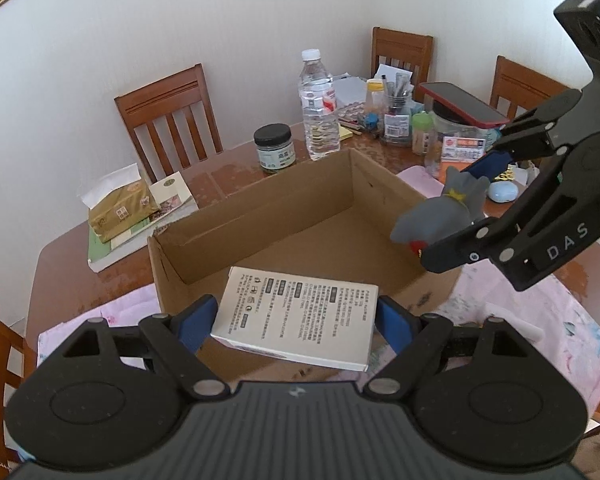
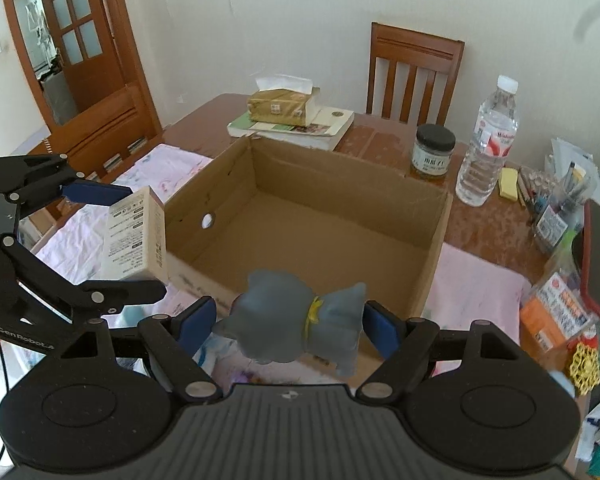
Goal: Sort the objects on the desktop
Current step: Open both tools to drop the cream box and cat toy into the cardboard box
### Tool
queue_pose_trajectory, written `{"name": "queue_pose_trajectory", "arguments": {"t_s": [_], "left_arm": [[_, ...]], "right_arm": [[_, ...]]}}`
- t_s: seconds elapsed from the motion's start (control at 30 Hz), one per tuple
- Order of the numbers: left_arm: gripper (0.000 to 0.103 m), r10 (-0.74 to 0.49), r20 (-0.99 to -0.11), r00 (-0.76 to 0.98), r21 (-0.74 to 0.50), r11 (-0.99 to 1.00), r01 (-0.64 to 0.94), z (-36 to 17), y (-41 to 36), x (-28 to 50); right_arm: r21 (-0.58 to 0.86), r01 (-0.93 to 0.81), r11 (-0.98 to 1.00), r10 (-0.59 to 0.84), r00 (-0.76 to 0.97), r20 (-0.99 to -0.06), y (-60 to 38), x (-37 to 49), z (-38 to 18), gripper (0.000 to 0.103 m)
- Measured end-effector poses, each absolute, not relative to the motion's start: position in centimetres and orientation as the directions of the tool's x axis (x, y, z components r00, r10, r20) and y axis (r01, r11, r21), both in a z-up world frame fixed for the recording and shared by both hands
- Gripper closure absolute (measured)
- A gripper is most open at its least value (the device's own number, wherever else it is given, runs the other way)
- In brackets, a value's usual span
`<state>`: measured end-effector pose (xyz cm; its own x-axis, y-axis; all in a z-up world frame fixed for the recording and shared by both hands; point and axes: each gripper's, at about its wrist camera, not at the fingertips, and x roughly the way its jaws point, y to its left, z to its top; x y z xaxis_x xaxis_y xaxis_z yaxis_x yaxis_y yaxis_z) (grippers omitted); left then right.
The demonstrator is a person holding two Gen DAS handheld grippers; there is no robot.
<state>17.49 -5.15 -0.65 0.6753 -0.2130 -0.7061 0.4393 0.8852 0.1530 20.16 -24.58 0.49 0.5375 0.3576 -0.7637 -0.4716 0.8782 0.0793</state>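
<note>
An open, empty cardboard box (image 1: 260,216) stands on the table; it also shows in the right wrist view (image 2: 320,216). My left gripper (image 1: 296,318) is shut on a flat white printed box (image 1: 296,312) and holds it over the cardboard box's near wall. It shows in the right wrist view (image 2: 136,240) at the left. My right gripper (image 2: 288,322) is shut on a grey plush toy (image 2: 296,320) with a yellow band, above the cardboard box's near rim. In the left wrist view the toy (image 1: 440,216) hangs at the box's right wall.
A water bottle (image 1: 318,108), a dark-lidded jar (image 1: 274,146), a tissue pack on books (image 1: 120,212), a pen cup (image 1: 396,116) and a red phone (image 1: 460,104) crowd the far table. Pink cloth (image 1: 540,320) lies under the box. Wooden chairs (image 1: 168,112) surround the table.
</note>
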Motion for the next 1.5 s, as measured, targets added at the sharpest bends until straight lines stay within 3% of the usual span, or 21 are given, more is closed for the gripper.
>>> {"name": "queue_pose_trajectory", "arguments": {"t_s": [0.93, 1.17, 1.5], "left_arm": [[0.016, -0.158, -0.749, 0.643, 0.168, 0.894, 0.415, -3.8, -5.5, 25.2], [0.012, -0.142, -0.757, 0.638, 0.186, 0.889, 0.418, -4.1, -5.4, 25.1], [0.011, -0.157, -0.755, 0.637, 0.181, 0.883, 0.432, -3.0, -4.8, 23.3]], "right_arm": [[0.074, -0.448, 0.891, 0.309, 0.479, -0.822, -22.1, 29.7, -2.7, 0.019], [0.068, -0.425, 0.903, 0.304, 0.517, -0.8, -22.7, 29.7, -2.1, 0.005], [0.024, -0.483, 0.875, 0.326, 0.552, -0.767, -23.0, 27.3, -1.3, 0.0]]}}
